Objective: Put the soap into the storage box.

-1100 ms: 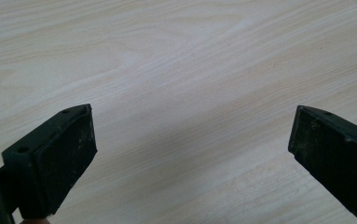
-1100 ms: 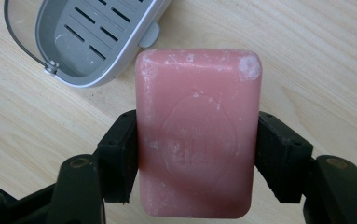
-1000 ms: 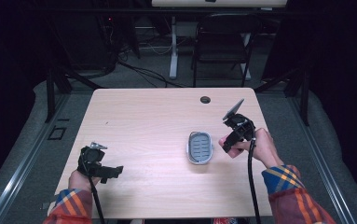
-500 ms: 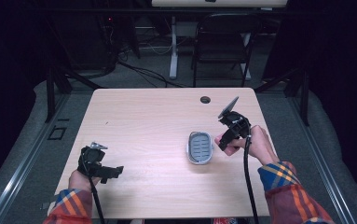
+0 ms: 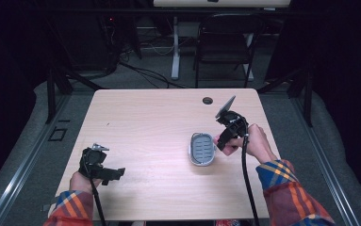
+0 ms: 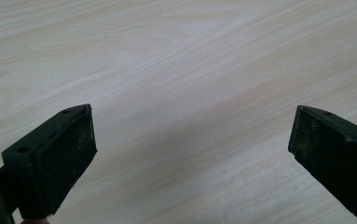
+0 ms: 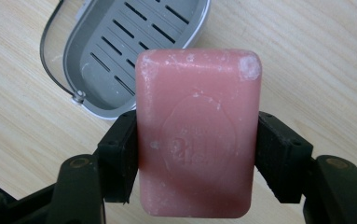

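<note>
A pink bar of soap point(image 7: 197, 133) is clamped by its long sides between the pads of my right gripper point(image 7: 195, 156), which is shut on it. Behind the soap lies a grey slotted soap dish point(image 7: 120, 51) with nothing in it. From above, my right gripper point(image 5: 224, 139) hovers just right of the soap dish point(image 5: 202, 149) on the light wooden table point(image 5: 159, 122). My left gripper point(image 5: 103, 170) rests near the table's front left corner. Its jaws stand wide apart over bare wood, one pad point(image 6: 64, 158) at each side of its own view.
A small dark grommet hole point(image 5: 208, 100) sits near the table's far edge. Beyond the table stand a black chair point(image 5: 225, 47) and a white desk leg point(image 5: 175, 47), with cables on the floor.
My right gripper has shifted a little leftward, closer to the soap dish, with the soap still in it. The left gripper has stayed put.
</note>
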Available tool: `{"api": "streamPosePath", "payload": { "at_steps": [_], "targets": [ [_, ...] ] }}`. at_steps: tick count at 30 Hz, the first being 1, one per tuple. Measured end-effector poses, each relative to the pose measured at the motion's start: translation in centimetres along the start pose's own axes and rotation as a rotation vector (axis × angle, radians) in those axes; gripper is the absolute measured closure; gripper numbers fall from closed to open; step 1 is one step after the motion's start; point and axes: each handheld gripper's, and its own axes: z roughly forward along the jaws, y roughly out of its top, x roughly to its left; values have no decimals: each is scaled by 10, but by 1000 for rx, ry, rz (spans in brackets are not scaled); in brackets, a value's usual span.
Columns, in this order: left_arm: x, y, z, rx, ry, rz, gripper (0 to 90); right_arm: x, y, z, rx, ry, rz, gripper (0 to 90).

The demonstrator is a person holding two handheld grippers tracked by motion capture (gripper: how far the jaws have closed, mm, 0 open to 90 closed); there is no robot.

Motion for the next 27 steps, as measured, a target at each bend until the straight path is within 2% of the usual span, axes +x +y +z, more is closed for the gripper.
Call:
{"api": "streamPosePath", "payload": {
  "at_steps": [2, 3, 7, 10, 11, 14, 15, 19, 23, 27],
  "targets": [
    [0, 0, 0, 1, -3, 3, 7, 1, 1, -1, -2, 4, 4, 369],
    [0, 0, 0, 1, -2, 3, 7, 2, 1, 0, -21, 8, 13, 369],
    [0, 0, 0, 2, -2, 5, 7, 4, 6, -2, -4, 2, -5, 369],
    [0, 0, 0, 2, -2, 6, 7, 6, 8, -1, -16, 9, 0, 369],
    [0, 0, 0, 2, -3, 6, 7, 6, 10, -1, 0, 5, -14, 369],
    [0, 0, 0, 3, -3, 9, 7, 7, 11, 0, -10, 8, -9, 369],
    [0, 0, 0, 3, -3, 9, 7, 7, 13, -1, 6, 6, -18, 369],
    [0, 1, 0, 2, -3, 8, 7, 9, 16, 0, 3, 5, -22, 369],
    [-1, 1, 0, 5, -3, 10, 7, 13, 18, 2, -12, 12, -10, 369],
    [-1, 1, 1, 1, -1, 6, 7, 15, 21, 3, 3, 11, -24, 369]
  ]
}}
